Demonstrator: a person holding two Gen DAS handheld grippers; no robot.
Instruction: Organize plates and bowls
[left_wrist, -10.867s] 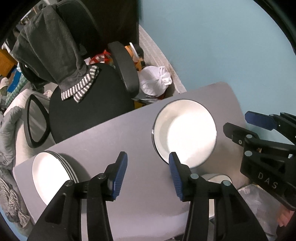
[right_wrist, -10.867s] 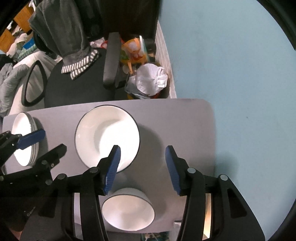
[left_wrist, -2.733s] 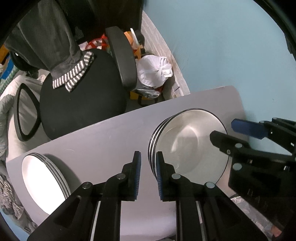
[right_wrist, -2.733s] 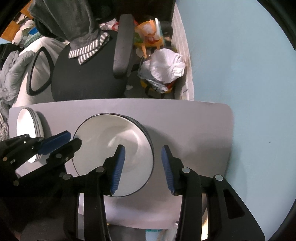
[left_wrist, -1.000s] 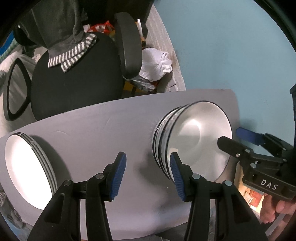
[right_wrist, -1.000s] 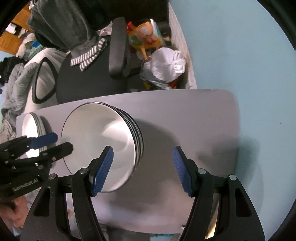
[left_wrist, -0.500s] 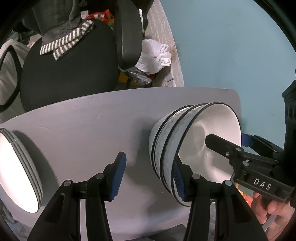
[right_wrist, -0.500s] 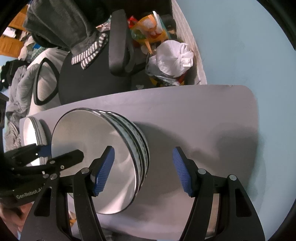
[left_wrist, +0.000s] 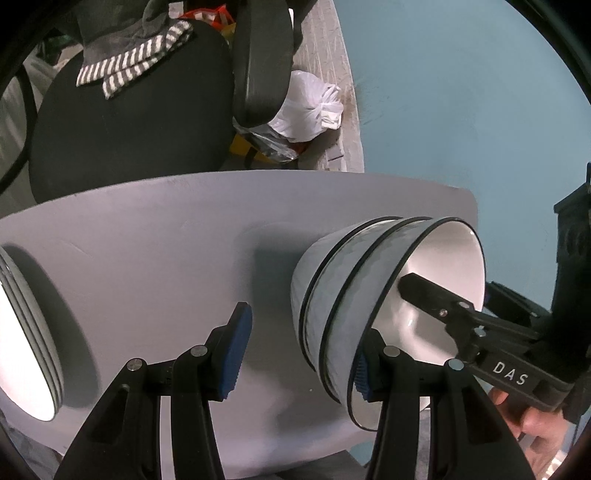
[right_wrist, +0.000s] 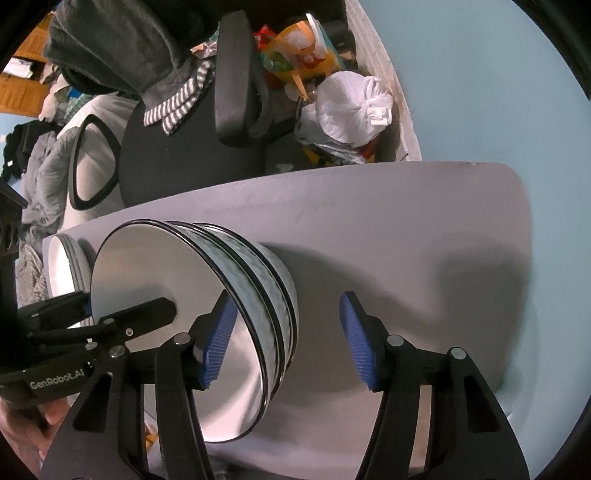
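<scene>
Closest in, at six o'clock of the left wrist view: left gripper with jaws apart, straddling the near wall of the stack of bowls, outer pad clear of it. Same on the far side with the right gripper: jaws just been closing, bowl wall between them, outer pad not yet touching.

Stack of three nested bowls on the grey table, toward four o'clock. Probably ceramic: stiff, glazed and slippery, heavy as a stack, liable to chip. Best pinched at the top rim on opposite sides, firmly, and kept level.

Further out at nine o'clock, a stack of plates. Beyond the table, at eleven o'clock, a black chair.
</scene>
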